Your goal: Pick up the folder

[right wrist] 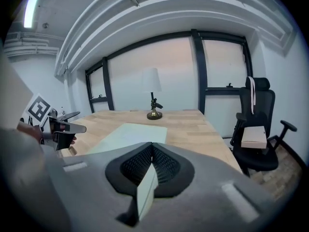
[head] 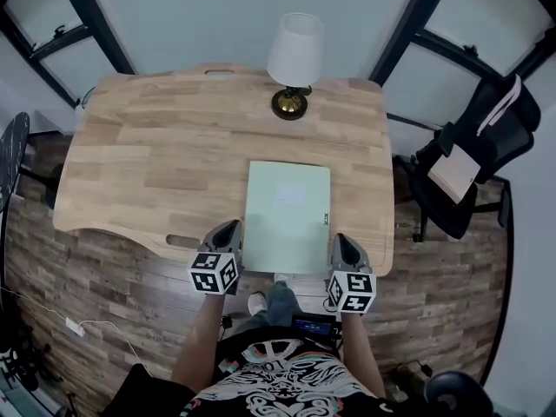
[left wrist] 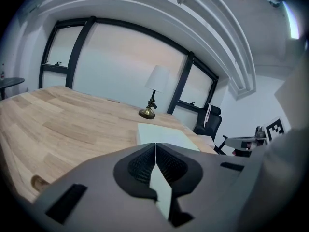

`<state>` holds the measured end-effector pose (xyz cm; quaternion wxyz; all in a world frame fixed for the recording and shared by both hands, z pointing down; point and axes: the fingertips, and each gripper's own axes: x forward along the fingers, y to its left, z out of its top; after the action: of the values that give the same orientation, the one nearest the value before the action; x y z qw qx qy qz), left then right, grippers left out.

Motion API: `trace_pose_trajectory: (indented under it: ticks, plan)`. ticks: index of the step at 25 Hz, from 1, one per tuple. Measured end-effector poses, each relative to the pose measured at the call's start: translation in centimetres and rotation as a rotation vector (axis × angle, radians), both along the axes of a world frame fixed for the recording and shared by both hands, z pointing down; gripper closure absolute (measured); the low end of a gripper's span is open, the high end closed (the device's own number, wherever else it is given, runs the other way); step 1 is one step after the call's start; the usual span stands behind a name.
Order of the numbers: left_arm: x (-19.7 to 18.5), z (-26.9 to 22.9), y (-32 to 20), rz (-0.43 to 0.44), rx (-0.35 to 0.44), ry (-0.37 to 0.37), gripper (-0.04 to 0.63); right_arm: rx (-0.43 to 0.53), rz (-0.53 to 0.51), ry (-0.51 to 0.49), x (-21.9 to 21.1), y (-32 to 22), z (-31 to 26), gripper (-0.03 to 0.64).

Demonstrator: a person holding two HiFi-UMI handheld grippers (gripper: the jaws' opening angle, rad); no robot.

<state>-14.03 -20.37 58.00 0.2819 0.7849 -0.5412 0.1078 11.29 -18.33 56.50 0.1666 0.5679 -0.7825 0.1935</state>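
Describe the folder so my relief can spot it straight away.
Find the wooden desk with the white-shaded lamp at its far edge. At the near edge, between the left tool and the right tool, lies the folder. It is the only flat, pale green rectangle there.

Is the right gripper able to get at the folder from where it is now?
Probably yes. The right gripper sits just beside the near right corner of the folder with nothing between them; the lamp stands far back. Its jaws are shut, so they'd need to open first.
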Motion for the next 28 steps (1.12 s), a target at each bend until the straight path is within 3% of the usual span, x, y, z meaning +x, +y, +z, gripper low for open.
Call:
trace_pose_trajectory:
  ticks: [8,16,20,23,28]
  plan:
    - [-0.1,2.1,-1.6,-0.027,-0.022,-0.001,0.586,-0.128,-0.012,-0.111,0.1,-2.0,4.2,0.586]
    - [0.3,4.5,-2.7,-0.032,-0.095,0.064,0.583,-0.241,-0.012,-0.272,-0.3,-3.7,7.3,0.509]
    - [0.9,5.0,-3.4,-0.036,-0.116,0.192,0.435,-0.276,-0.024,-0.356,-1.1,-4.5,7.9,0.442]
    - [1.3,5.9,-3.7,-0.028,-0.149,0.218,0.378,-0.305,-0.035,-0.387,-1.6,-4.8,8.4,0.388]
    - [2.2,6.7,-4.0,-0.028,-0.190,0.285,0.332,-0.354,-0.054,-0.446,-2.2,-5.0,9.2,0.379]
